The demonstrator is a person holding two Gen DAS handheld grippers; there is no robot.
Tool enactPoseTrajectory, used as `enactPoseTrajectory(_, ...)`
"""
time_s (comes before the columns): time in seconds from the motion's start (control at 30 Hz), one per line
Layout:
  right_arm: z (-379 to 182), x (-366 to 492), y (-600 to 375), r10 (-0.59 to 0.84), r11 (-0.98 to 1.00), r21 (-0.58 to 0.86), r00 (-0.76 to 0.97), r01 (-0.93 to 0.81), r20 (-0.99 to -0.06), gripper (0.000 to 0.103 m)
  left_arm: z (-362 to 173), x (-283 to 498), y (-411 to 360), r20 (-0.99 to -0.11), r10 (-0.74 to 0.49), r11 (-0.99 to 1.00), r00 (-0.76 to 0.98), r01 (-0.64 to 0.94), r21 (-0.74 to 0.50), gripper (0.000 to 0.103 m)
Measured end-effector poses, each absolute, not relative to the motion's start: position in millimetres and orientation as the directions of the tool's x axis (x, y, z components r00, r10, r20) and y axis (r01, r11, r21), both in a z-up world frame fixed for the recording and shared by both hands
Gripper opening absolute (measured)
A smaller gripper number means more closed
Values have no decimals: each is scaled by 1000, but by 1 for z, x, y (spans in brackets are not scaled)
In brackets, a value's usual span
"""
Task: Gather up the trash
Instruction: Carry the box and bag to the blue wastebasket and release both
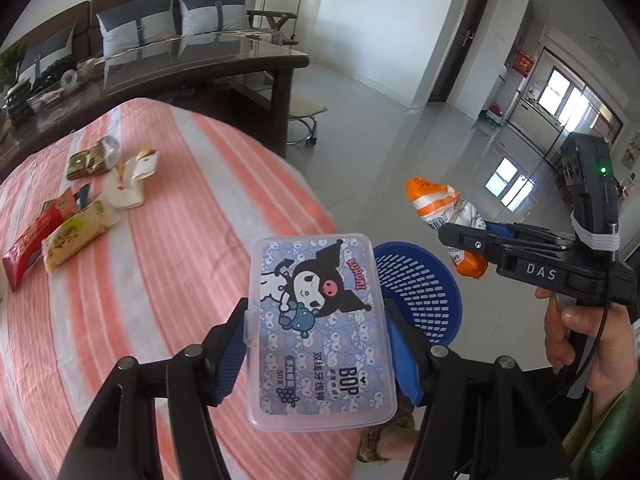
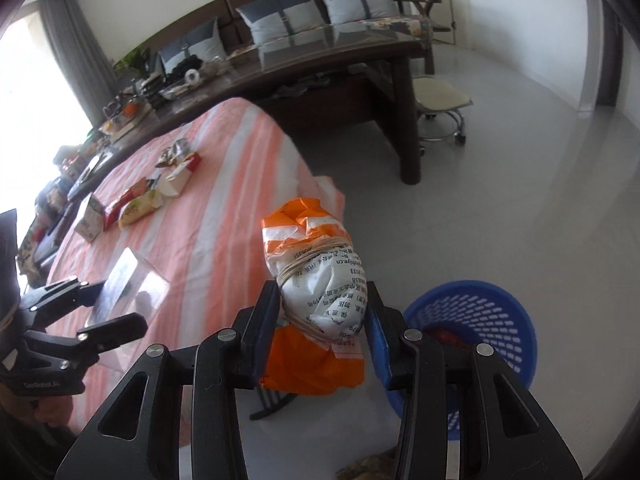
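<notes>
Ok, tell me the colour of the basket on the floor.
Blue, with slotted walls. The basket shows best in the right wrist view.

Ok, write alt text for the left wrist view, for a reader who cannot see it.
The left tool grips a clear plastic box with a cartoon label, above a blue mesh basket on the floor. At right, the right tool holds an orange-and-white wrapped bundle. Wrappers lie on the pink striped cover behind.

Blue basket (image 2: pixel 472 344) contents mostly hidden behind jaws; table wrappers (image 1: pixel 60 236) too small/blurred to ID.
</notes>
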State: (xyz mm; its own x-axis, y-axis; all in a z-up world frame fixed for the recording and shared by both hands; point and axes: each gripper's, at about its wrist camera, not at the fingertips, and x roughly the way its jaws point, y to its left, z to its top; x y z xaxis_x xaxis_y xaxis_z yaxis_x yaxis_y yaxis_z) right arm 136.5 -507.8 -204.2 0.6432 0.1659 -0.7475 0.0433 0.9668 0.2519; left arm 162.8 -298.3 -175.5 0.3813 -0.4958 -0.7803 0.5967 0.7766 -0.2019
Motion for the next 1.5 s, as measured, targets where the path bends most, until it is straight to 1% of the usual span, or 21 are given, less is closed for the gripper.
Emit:
enactPoseTrajectory(0.2,-212,116,-573,45,966,191,620,172,-783,42,-169,159,-365,-773,-532,719,345,667,-197,64)
enactPoseTrajectory(0.33,-218,105,-607,-53,964,117,604,239,-795,42,-177,158,-404,-778,-546,690,313,695,-205,64)
enactPoseTrajectory(0.4,-226,99,-620,-78,958,107,597,268,-798,42,-186,156,-424,-782,-551,677,293,705,-213,64)
enactPoseTrajectory(0.67,-243,87,-655,-76,939,136,576,316,-814,42,-232,160,-482,-805,-552,652,217,715,-254,64)
enactPoseTrajectory(0.97,-251,74,-684,-37,901,221,573,373,-818,42,-262,168,-503,-822,-539,649,187,713,-264,64)
enactPoseTrajectory(1.13,-247,78,-689,-4,875,291,607,386,-794,44,-270,169,-511,-823,-539,641,181,721,-262,65)
enactPoseTrajectory(1.17,-246,78,-689,0,873,298,612,386,-791,44,-270,169,-511,-821,-543,637,175,723,-267,67)
enactPoseTrajectory(1.2,-246,81,-688,-1,871,301,614,389,-789,46,-272,168,-512,-820,-548,630,165,726,-275,70)
enactPoseTrajectory(1.23,-246,82,-688,-3,869,303,617,391,-787,50,-273,168,-513,-820,-549,629,162,726,-277,78)
enactPoseTrajectory(1.27,-245,81,-688,-7,866,306,621,396,-783,61,-274,168,-514,-820,-548,632,168,725,-274,79)
enactPoseTrajectory(1.3,-243,80,-689,-15,861,310,629,403,-777,68,-274,169,-514,-817,-550,633,172,724,-274,79)
enactPoseTrajectory(1.4,-237,75,-693,-32,847,326,653,419,-756,70,-271,170,-512,-811,-553,645,190,714,-273,79)
enactPoseTrajectory(1.5,-232,72,-695,-60,842,321,667,434,-743,73,-257,167,-502,-786,-571,662,235,698,-273,79)
